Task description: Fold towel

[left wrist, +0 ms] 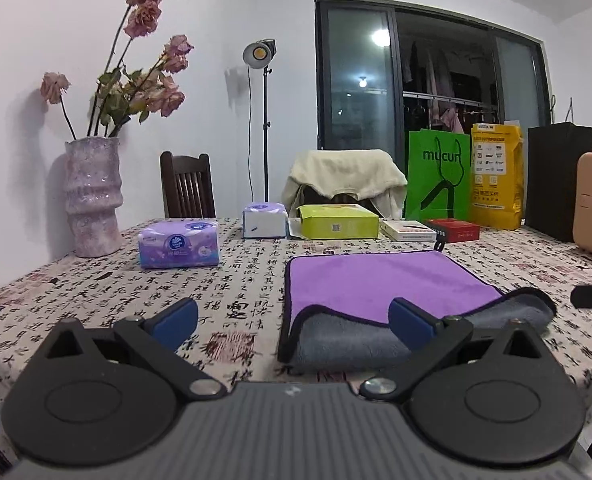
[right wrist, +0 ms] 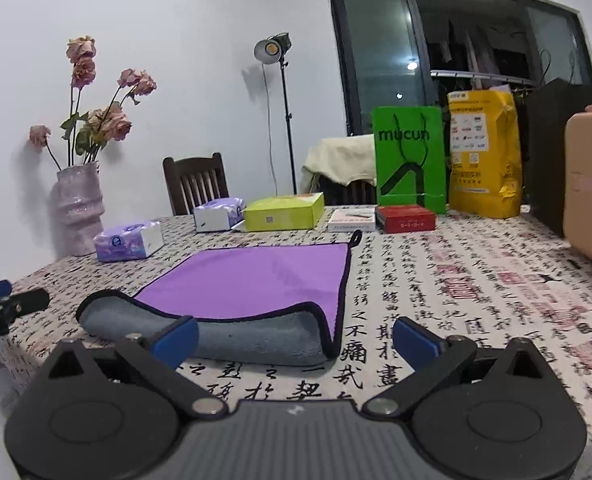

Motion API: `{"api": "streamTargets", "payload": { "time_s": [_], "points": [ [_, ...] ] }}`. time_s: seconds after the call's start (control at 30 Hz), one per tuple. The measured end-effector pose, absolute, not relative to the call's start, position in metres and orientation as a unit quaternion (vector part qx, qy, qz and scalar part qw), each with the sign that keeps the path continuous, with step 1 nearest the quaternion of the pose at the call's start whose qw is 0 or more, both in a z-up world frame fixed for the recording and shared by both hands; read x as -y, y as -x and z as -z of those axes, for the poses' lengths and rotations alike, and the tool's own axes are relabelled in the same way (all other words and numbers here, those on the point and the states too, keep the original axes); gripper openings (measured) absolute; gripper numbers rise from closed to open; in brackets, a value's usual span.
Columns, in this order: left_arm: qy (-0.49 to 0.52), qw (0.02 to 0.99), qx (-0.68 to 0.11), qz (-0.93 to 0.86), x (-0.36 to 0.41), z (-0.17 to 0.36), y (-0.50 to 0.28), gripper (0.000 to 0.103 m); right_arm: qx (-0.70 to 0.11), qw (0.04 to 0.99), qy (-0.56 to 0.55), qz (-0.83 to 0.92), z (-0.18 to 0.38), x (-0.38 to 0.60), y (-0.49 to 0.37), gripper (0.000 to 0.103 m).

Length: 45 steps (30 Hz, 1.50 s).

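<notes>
Both grippers, left (left wrist: 293,322) and right (right wrist: 296,340), hover with blue fingers spread apart, gripping nothing. From largest down: a table (left wrist: 235,280) in calligraphy cloth carries the towel (left wrist: 376,284), purple side up, its near edge rolled back to show grey; it lies at one o'clock from the left gripper and eleven o'clock from the right. A vase (left wrist: 91,196) stands at ten o'clock, a tissue pack (left wrist: 179,243) just beside it, and a green box (left wrist: 338,222) at twelve.
</notes>
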<state>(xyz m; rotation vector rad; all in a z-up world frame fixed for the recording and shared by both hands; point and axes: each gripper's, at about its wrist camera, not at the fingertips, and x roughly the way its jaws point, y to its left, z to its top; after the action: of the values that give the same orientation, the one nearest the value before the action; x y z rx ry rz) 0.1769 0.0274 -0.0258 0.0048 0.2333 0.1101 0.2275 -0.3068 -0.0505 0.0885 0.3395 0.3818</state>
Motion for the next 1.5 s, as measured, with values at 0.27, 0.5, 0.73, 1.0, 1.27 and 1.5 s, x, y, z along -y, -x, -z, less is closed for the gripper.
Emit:
{"api": "streamTargets", "payload": {
  "time_s": [0.27,0.5,0.73,1.0,1.27,1.5],
  "points": [
    [0.018,0.99,-0.135,-0.046,-0.038,0.033,-0.213,0.103,-0.178,0.959,-0.044,-0.216,0.06,0.3,-0.258,0.103],
    [0.029,0.987,-0.149,-0.043,-0.049,0.041,-0.234,0.095,-0.183,0.953,-0.028,-0.24,0.06,0.298,-0.282,0.101],
    [0.041,0.977,-0.21,-0.008,-0.056,0.048,-0.259,0.052,-0.204,0.95,-0.023,-0.236,0.064,0.295,-0.305,0.07],
    [0.033,0.967,-0.25,0.033,-0.054,0.054,-0.27,0.027,-0.251,0.933,-0.033,-0.256,0.074,0.292,-0.324,0.027],
    [0.038,0.96,-0.273,0.042,-0.06,0.054,-0.276,0.023,-0.257,0.933,-0.03,-0.251,0.077,0.29,-0.328,0.021],
    [0.033,0.961,-0.27,0.043,-0.063,0.05,-0.275,0.019,-0.252,0.938,-0.033,-0.235,0.078,0.291,-0.326,0.023]
  ]
}}
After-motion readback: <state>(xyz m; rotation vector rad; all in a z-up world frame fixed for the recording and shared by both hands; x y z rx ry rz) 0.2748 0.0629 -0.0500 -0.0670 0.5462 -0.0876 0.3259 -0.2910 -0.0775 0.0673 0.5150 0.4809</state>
